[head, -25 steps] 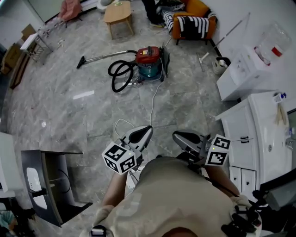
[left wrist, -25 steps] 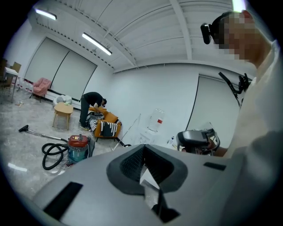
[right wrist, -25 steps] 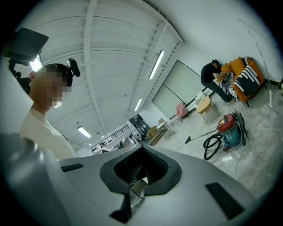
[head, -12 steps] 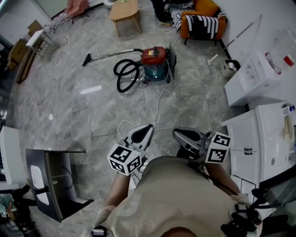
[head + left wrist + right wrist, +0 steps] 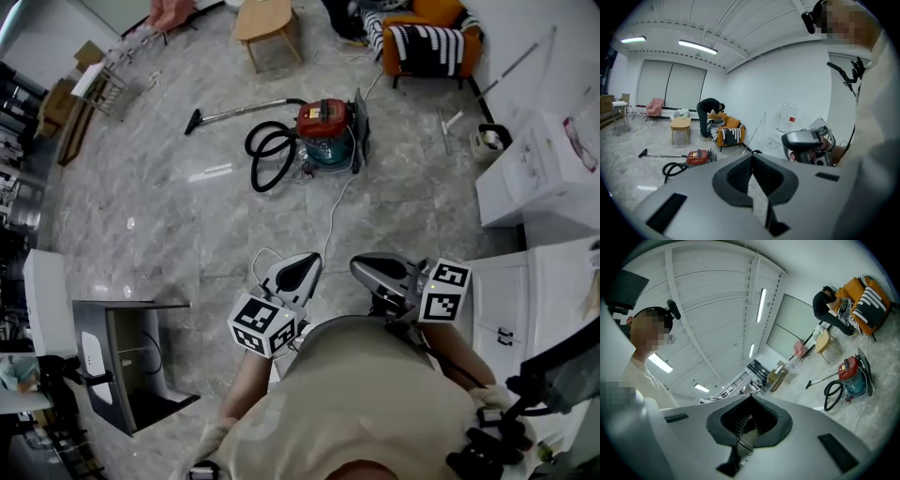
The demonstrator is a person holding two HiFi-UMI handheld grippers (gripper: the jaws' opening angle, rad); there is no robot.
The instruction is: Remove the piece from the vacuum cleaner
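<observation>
Grey marble floor point(image 5: 169, 216) stretches ahead of both grippers; white cabinets point(image 5: 539, 169) stand to the right of the right gripper point(image 5: 361, 269); the vacuum cleaner point(image 5: 326, 129) sits well ahead, black hose point(image 5: 267, 155) coiled beside it; its white cord point(image 5: 333, 211) trails back toward the left gripper point(image 5: 307, 261); both grippers are clenched on nothing.

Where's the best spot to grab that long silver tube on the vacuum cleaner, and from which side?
Probably the middle of the silver tube, coming straight down from above with jaws across it. It is thin, straight and lies flat on the floor, with bare floor on both sides.
</observation>
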